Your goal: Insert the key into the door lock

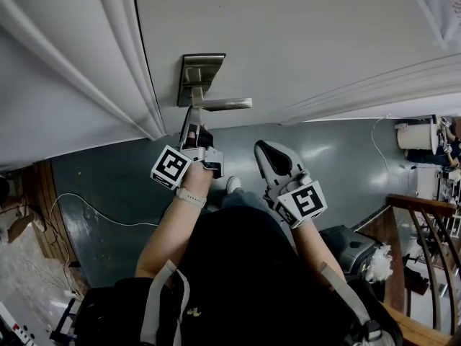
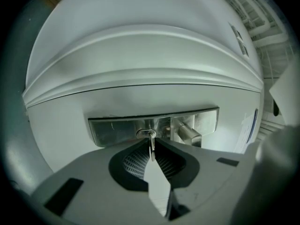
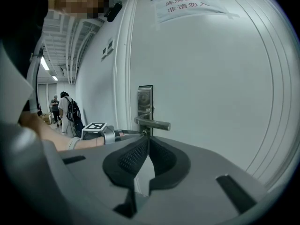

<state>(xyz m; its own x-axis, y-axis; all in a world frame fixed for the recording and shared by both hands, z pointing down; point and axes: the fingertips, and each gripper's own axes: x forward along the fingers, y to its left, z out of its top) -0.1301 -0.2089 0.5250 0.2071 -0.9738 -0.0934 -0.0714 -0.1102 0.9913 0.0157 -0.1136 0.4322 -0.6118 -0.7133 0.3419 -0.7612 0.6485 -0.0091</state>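
A silver lock plate [image 1: 199, 76] with a lever handle [image 1: 229, 104] sits on the white door [image 1: 302, 42]. My left gripper [image 1: 191, 115] reaches up to the plate, just under the lever. In the left gripper view it [image 2: 151, 143] is shut on a small metal key [image 2: 151, 146], whose tip is at the keyhole [image 2: 146, 133] of the lock plate [image 2: 112, 129]. The lever's stem [image 2: 189, 133] is just right of the keyhole. My right gripper [image 1: 262, 150] hangs back from the door, shut and empty [image 3: 148, 138]. From its view I see the lock plate [image 3: 145, 99], lever [image 3: 154, 123] and left gripper [image 3: 104, 133].
A paper notice [image 3: 186, 3] is taped high on the door. The door frame's mouldings [image 1: 122, 63] run left of the lock. A white cable [image 1: 86, 209] lies on the grey floor. A wooden railing [image 1: 426, 236] is at right. People [image 3: 65, 109] stand far down the corridor.
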